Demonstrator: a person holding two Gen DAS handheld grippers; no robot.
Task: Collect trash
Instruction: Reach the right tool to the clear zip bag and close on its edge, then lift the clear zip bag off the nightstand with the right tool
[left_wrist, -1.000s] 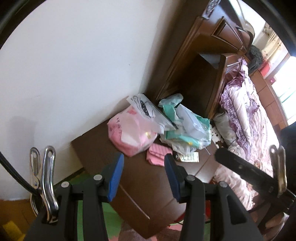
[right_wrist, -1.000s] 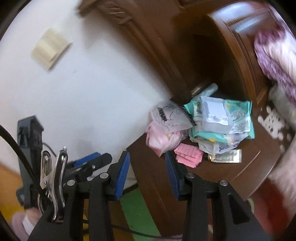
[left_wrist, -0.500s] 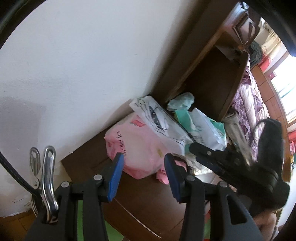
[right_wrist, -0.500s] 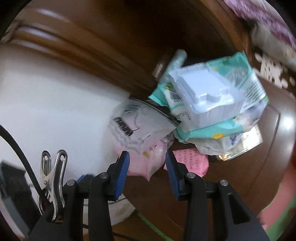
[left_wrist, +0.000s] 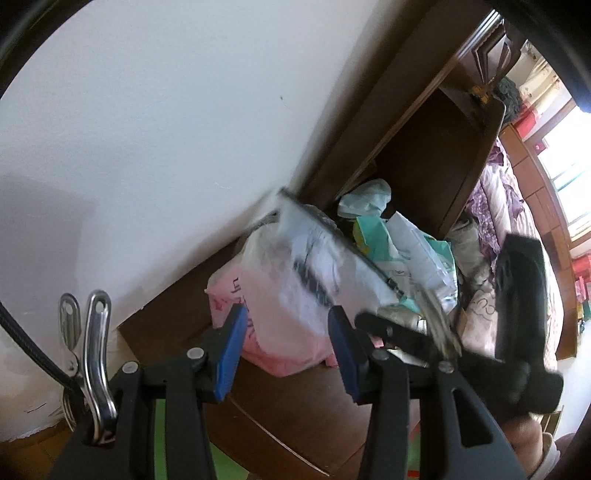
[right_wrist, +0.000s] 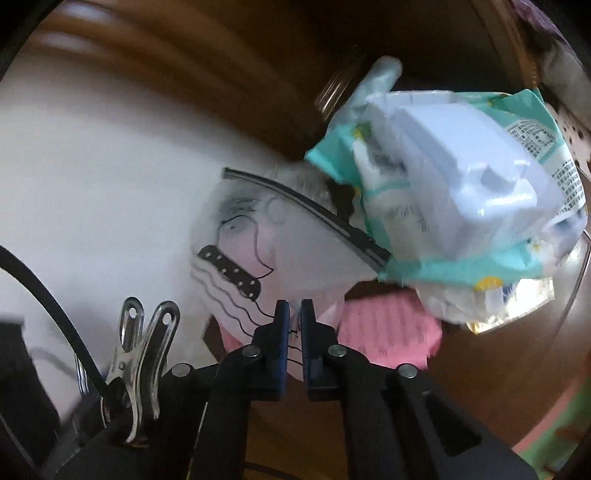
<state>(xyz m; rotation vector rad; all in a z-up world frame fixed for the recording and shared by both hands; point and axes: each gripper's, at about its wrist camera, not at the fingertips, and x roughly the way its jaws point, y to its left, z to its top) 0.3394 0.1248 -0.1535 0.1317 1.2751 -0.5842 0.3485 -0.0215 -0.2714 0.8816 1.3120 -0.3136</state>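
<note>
A heap of trash lies on a dark wooden nightstand (left_wrist: 280, 413). My right gripper (right_wrist: 294, 306) is shut on the lower corner of a clear zip bag (right_wrist: 280, 251) printed with black line drawings. The bag rests on a pink plastic bag (left_wrist: 280, 332). To the right are a green-and-white wipes pack (right_wrist: 461, 192), a flat pink packet (right_wrist: 388, 328) and a shiny foil wrapper (right_wrist: 517, 299). My left gripper (left_wrist: 287, 312) hangs open just above the near side of the pink bag, with nothing between its blue pads. In the left wrist view the clear zip bag (left_wrist: 325, 258) is blurred.
A white wall (left_wrist: 147, 129) stands behind the nightstand. A tall dark wooden headboard (left_wrist: 424, 122) rises at the back right. A bed with purple bedding (left_wrist: 517, 206) lies to the right. The right tool's black body (left_wrist: 517, 295) crosses the left wrist view.
The right gripper came down onto the heap and shut on the clear zip bag's corner. The left gripper sank closer to the pink bag, its jaws unchanged.
</note>
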